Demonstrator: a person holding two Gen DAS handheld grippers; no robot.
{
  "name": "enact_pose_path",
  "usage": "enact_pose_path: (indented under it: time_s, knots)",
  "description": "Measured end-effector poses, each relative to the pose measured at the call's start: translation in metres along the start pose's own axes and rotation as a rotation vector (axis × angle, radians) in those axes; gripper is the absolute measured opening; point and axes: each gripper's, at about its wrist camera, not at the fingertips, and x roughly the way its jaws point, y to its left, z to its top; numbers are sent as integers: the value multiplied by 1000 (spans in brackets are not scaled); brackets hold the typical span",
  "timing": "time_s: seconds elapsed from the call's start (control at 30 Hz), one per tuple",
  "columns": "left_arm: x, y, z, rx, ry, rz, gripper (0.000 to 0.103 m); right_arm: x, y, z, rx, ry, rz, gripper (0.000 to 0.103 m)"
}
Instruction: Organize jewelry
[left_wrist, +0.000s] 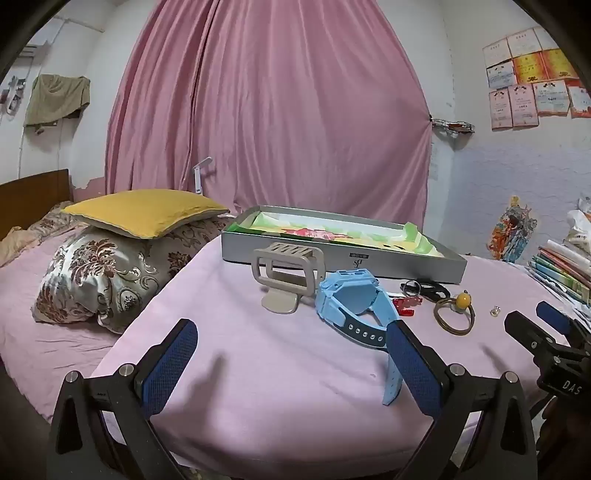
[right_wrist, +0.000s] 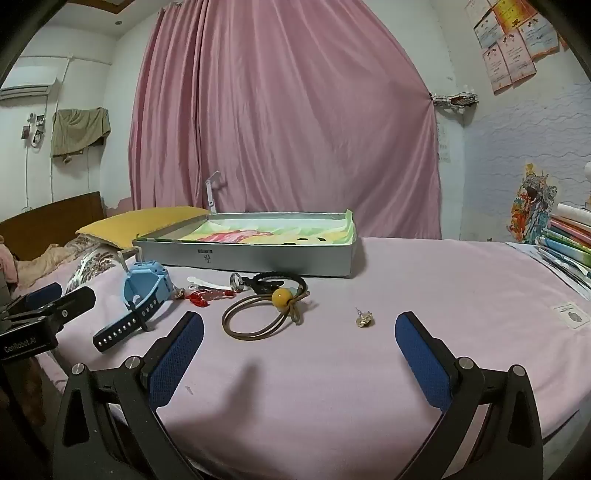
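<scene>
Both grippers, L (left_wrist: 291, 363) and R (right_wrist: 299, 356), had jaws wide, nothing held. Jewelry lay on pink cloth before the box (right_wrist: 258, 258): watch (left_wrist: 351, 306), cord w/ bead (right_wrist: 266, 314), tiny earring (right_wrist: 364, 318). Earring probably light, fiddly; pinch w/ pad tips. Cord limp; take near bead.

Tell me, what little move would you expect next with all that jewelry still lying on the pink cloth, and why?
Probably the right gripper eases forward and down toward the brown cord loop with the yellow bead. Both grippers are open and empty, the loop lies just ahead of the right one, and the grey box behind it holds no jewelry that I can see. The left gripper could take the blue watch.
</scene>
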Motion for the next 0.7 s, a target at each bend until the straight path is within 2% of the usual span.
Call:
enact_pose_path:
  time_s: [0.7]
  knots:
    - [2,-1,-3,0,13,-11,102,-1,0,3,-2,12,6,102]
